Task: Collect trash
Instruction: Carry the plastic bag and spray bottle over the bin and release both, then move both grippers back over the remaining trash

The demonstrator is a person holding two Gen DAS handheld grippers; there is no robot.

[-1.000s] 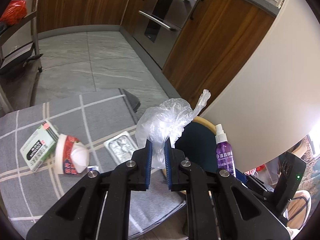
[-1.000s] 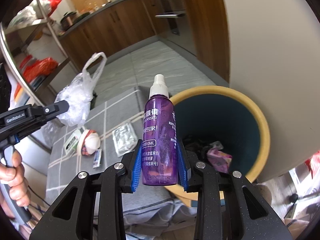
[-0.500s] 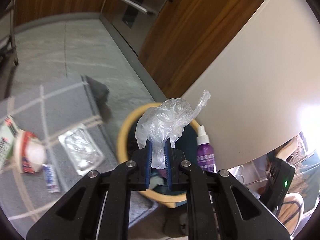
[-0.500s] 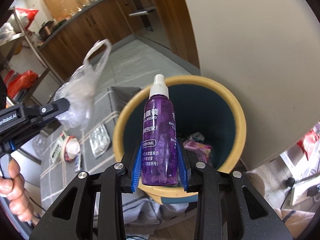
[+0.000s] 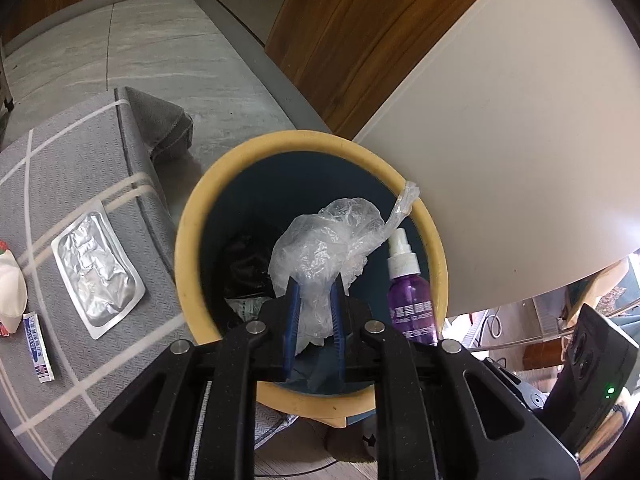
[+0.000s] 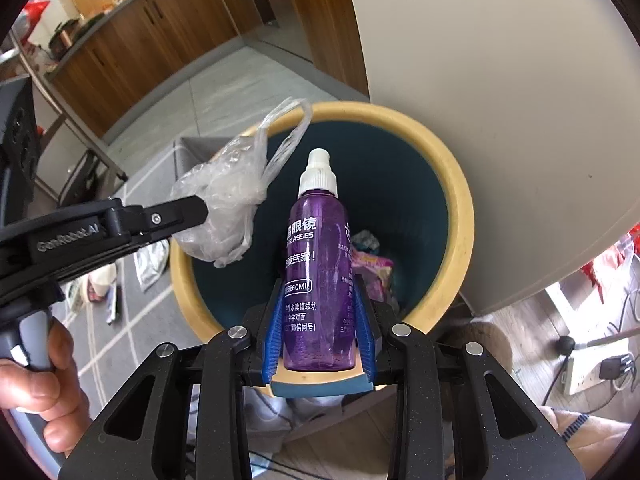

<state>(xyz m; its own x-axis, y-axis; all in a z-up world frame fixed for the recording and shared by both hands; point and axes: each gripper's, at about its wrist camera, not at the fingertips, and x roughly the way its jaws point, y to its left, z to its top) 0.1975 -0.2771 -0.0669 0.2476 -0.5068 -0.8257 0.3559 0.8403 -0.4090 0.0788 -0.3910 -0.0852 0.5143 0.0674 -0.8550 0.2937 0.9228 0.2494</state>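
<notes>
A round bin with a yellow rim [image 5: 188,240] and dark blue inside stands below both grippers; it also shows in the right wrist view [image 6: 456,184]. My left gripper [image 5: 314,292] is shut on a crumpled clear plastic bag [image 5: 324,248] and holds it over the bin's mouth. My right gripper [image 6: 320,300] is shut on a purple spray bottle [image 6: 316,264] with a white nozzle, upright over the bin. The bottle also shows in the left wrist view [image 5: 410,292], and the bag in the right wrist view [image 6: 224,196]. Trash lies in the bin's bottom [image 6: 372,264].
A grey checked rug [image 5: 80,184] left of the bin carries a silver foil pack [image 5: 96,276], a small sachet [image 5: 38,348] and a white cup [image 5: 10,288]. A white wall panel [image 5: 500,140] stands right behind the bin. Wooden cabinets [image 6: 160,32] line the far side.
Both grippers have moved from beside the rug to above the bin's opening, each still holding its item. The bin now fills the centre of both views.
</notes>
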